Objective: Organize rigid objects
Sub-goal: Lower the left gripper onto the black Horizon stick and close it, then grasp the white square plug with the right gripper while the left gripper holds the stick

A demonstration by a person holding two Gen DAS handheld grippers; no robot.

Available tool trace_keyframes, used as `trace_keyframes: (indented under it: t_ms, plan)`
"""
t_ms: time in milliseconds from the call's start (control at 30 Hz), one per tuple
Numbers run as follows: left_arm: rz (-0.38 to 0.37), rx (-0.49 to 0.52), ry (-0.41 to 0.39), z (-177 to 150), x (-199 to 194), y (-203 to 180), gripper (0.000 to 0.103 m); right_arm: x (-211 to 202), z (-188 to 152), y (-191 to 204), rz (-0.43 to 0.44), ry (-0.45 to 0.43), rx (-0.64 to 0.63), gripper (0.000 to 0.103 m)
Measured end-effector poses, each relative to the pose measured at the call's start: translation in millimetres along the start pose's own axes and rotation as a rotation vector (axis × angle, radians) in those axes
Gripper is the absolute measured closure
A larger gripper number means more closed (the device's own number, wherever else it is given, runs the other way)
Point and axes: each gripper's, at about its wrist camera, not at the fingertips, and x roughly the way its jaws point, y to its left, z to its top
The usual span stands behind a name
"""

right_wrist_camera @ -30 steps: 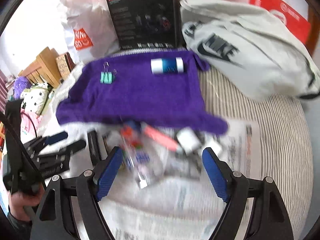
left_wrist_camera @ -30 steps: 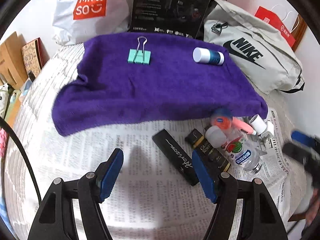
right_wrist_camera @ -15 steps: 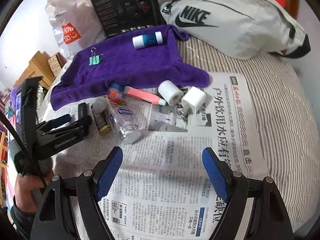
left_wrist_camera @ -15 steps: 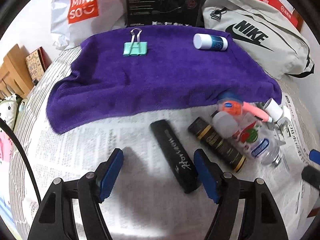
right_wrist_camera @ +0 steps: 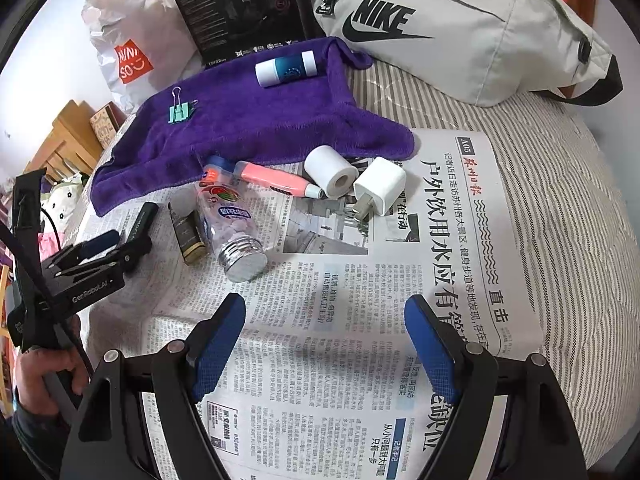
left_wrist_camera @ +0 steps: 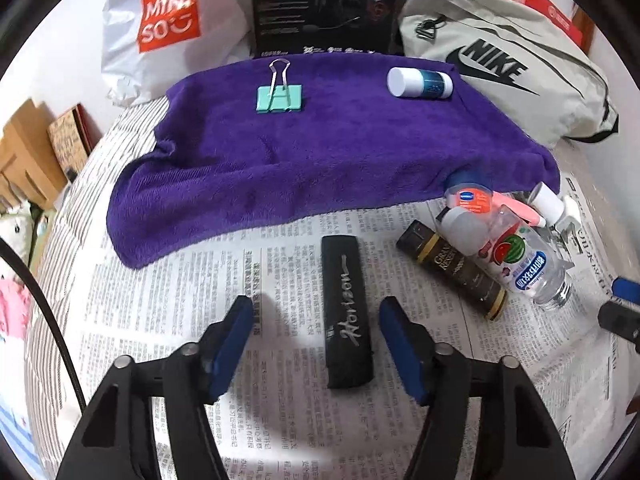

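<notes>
A purple towel [left_wrist_camera: 312, 152] lies on the bed with a teal binder clip [left_wrist_camera: 279, 96] and a white and blue tube [left_wrist_camera: 418, 83] on it. On the newspaper [left_wrist_camera: 280, 280] lie a black flat case [left_wrist_camera: 347, 308], a dark gold-banded tube [left_wrist_camera: 452, 268], a clear bottle [left_wrist_camera: 516, 264], a pink pen [right_wrist_camera: 276, 178], a white roll [right_wrist_camera: 330, 171] and a white charger plug [right_wrist_camera: 378, 186]. My left gripper [left_wrist_camera: 316, 320] is open, with the near part of the black case between its fingers. My right gripper [right_wrist_camera: 326, 328] is open and empty over bare newspaper.
A Miniso bag [left_wrist_camera: 168, 28], a black box [left_wrist_camera: 324, 4] and a grey Nike bag [left_wrist_camera: 500, 60] stand behind the towel. Wooden furniture [left_wrist_camera: 24, 160] stands to the left of the bed. The striped mattress [right_wrist_camera: 560, 200] shows at the right.
My left gripper has moved right and forward so that the black case now lies between its fingers. My right gripper has pulled back from the pile of objects.
</notes>
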Motion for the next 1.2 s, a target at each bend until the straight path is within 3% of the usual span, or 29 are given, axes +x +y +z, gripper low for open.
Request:
trace_keyframes:
  t_ms: [200, 533, 733, 933, 1200]
  plan:
    - [-0.033, 0.045, -0.018, -2.8, -4.6, -6.5, 0.082, 4.4, 7.8, -4.5, -0.018, -0.021, -0.015, 0.022]
    - [-0.048, 0.045, -0.028, -5.3, -4.1, -6.3, 0.082, 22.0, 59.3, -15.7, -0.102, -0.090, -0.080, 0.026]
    - [-0.049, 0.045, -0.033, -4.7, -3.9, -6.2, 0.082, 29.4, 66.4, -33.3, -0.082, -0.090, -0.011, 0.027]
    - [-0.060, 0.045, -0.034, -4.2, -4.3, -5.0, 0.082, 49.6, 71.2, -42.9, -0.105, -0.062, 0.039, 0.037]
    - [-0.067, 0.048, -0.037, -4.8, -4.5, -4.3, 0.082, 41.7, 57.6, -41.4, -0.145, -0.010, -0.034, 0.040]
